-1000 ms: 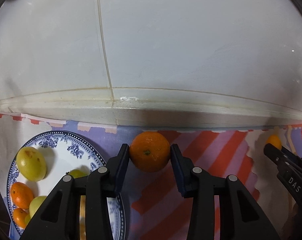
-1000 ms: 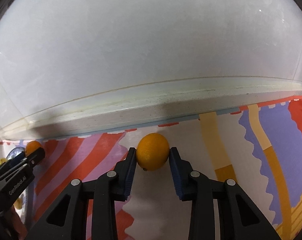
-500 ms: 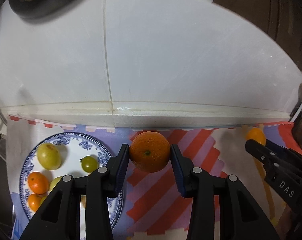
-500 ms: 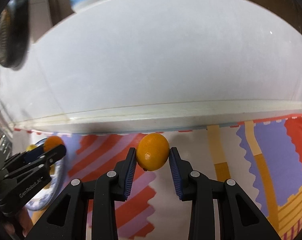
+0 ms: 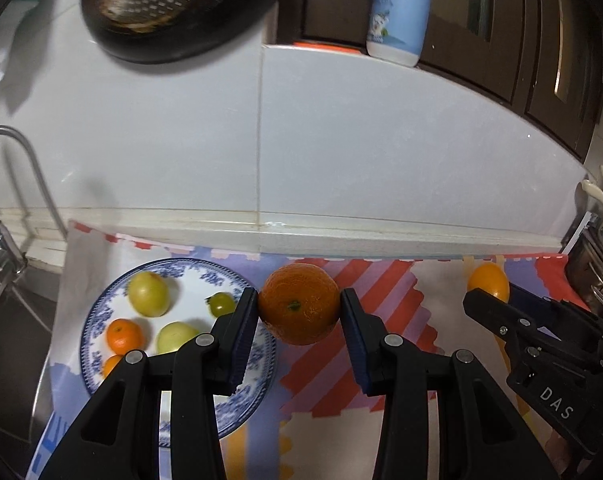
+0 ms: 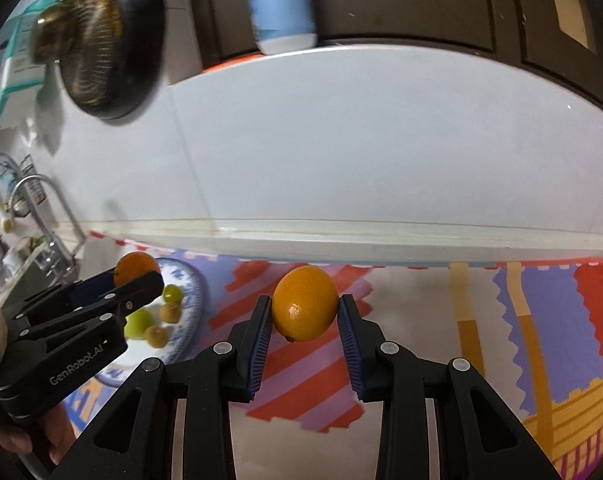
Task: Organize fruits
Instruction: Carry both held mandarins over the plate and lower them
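Observation:
My left gripper [image 5: 299,312] is shut on a rough-skinned orange [image 5: 299,303], held above the patterned cloth just right of a blue-and-white plate [image 5: 101,312]. On the plate lie several small fruits, among them a yellow-green one [image 5: 148,294] and a small orange one [image 5: 124,335]. My right gripper [image 6: 304,316] is shut on a smooth yellow-orange fruit [image 6: 304,308], also off the cloth. Each gripper shows in the other's view: the right gripper [image 5: 497,300] with its fruit [image 5: 487,280] at the right, the left gripper [image 6: 129,280] with its orange [image 6: 135,266] over the plate [image 6: 193,292].
A patterned cloth [image 5: 381,292] covers the counter up to a white tiled wall. A dark pan [image 5: 161,8] hangs at the upper left and a pale blue bottle [image 5: 399,12] stands on the ledge above. A tap [image 5: 17,184] is at the left, a metal pot [image 5: 593,272] at the right.
Both grippers have pulled back and risen with their fruits still held. The plate, cloth, pan and bottle have come further into view.

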`<state>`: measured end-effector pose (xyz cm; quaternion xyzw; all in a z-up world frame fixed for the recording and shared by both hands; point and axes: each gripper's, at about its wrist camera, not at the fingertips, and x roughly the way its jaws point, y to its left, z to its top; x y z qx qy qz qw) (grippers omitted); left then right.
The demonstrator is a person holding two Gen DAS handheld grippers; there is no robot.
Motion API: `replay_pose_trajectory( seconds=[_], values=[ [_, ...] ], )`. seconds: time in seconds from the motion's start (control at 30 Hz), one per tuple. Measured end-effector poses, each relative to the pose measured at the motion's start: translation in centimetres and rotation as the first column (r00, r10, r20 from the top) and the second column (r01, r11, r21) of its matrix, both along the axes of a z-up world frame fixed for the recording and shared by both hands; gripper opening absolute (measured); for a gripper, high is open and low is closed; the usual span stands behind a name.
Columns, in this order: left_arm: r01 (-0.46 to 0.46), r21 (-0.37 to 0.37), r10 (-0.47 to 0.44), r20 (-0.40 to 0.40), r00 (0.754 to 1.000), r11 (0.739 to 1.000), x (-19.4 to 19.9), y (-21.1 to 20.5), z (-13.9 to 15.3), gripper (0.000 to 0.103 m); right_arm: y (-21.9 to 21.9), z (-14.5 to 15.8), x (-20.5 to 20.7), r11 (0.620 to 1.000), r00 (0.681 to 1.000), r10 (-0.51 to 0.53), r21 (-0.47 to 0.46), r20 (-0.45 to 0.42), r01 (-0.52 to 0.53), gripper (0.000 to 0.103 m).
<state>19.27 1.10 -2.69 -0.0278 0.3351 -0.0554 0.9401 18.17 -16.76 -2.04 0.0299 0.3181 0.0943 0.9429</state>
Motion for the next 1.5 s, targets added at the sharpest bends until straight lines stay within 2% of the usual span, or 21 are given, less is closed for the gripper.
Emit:
replay_pose_trajectory(
  seconds=[0.4, 0.63, 0.9, 1.23, 1.5],
  values=[
    [-0.041, 0.019, 0.041, 0.005, 0.999, 0.999, -4.0, 4.3, 0.8, 0.041, 4.9, 0.1, -2.4, 0.996, 0.996, 0.094, -0.003, 0.014, -0.094, 0.035],
    [-0.053, 0.04, 0.054, -0.019, 0.998, 0.998, -5.5, 7.2, -0.5, 0.041, 8.3, -0.6, -3.2, 0.988, 0.988, 0.155, -0.007, 0.008, -0.155, 0.035],
    [-0.087, 0.044, 0.089, -0.051, 0.995, 0.995, -6.1, 10.8, -2.1, 0.041, 12.4, -2.5, -2.8, 0.974, 0.974, 0.226, -0.009, -0.037, -0.226, 0.034],
    [-0.047, 0.043, 0.051, -0.097, 0.994, 0.998, -5.3, 13.1, -4.9, 0.041, 16.9, -5.5, -0.8, 0.946, 0.941, 0.321, -0.014, -0.107, -0.325, 0.034],
    [0.008, 0.029, -0.004, -0.127, 0.992, 1.0, -4.0, 13.6, -6.7, 0.041, 18.7, -8.1, 1.0, 0.921, 0.909, 0.382, -0.01, -0.169, -0.389, 0.034]
  ],
)
